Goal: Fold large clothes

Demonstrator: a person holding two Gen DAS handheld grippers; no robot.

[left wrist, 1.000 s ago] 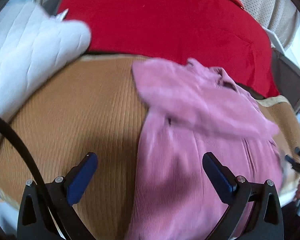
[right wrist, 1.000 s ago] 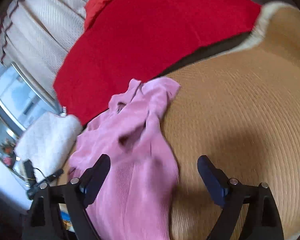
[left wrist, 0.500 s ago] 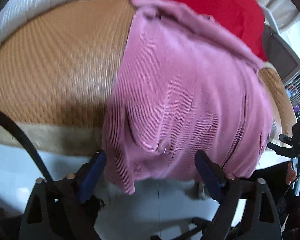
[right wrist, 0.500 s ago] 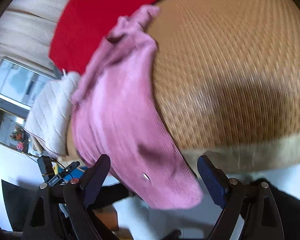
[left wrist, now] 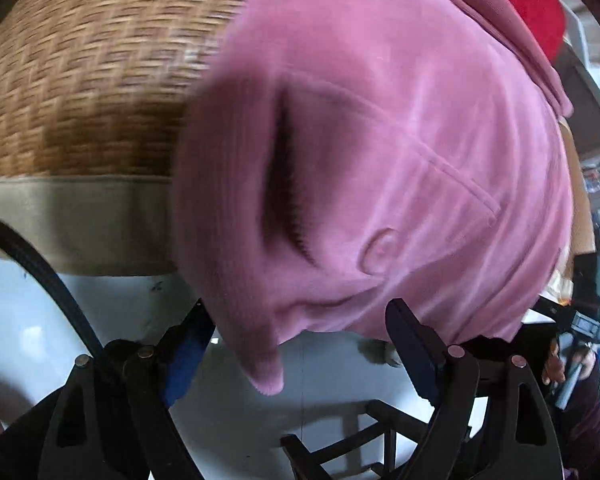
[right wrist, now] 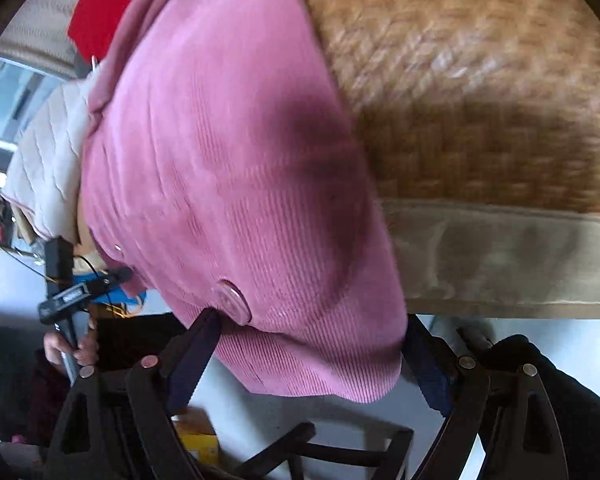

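A woven straw mat (left wrist: 84,80) with a beige cloth border (right wrist: 508,256) covers the bed and fills the upper part of both wrist views. A pink corduroy garment (left wrist: 380,140) lies spread on the mat, and its lower hem hangs over the near edge of the bed, above the pale floor (left wrist: 28,320). Beyond it lie a red blanket (right wrist: 100,12) and a white quilted pillow (right wrist: 48,160).

The left tongs (left wrist: 296,354) stand wide with the jaws closing; a drooping corner of the hem hangs between them, and the blue pads do not press on it. The right tongs (right wrist: 312,364) are also wide and closing, the hem between the jaws with a pink button (right wrist: 234,300) just above the left finger; whether the pads touch the cloth cannot be told.
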